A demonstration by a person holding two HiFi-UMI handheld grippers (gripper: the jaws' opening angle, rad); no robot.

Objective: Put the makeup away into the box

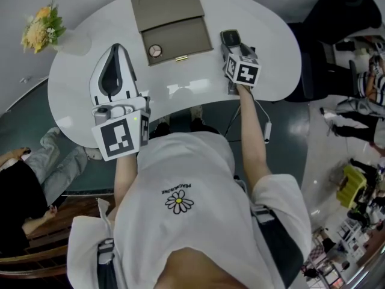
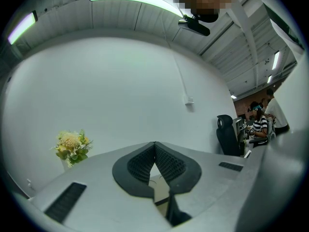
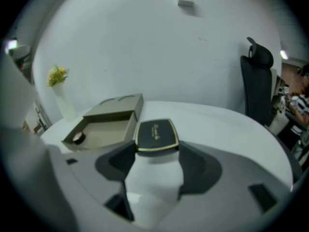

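The left gripper (image 2: 155, 149) is raised above the white table (image 1: 274, 53), jaws closed together and empty. The right gripper (image 3: 155, 153) clamps a black compact (image 3: 155, 135) just beside the open box (image 1: 180, 38). A small round pot (image 1: 155, 50) lies inside the box.
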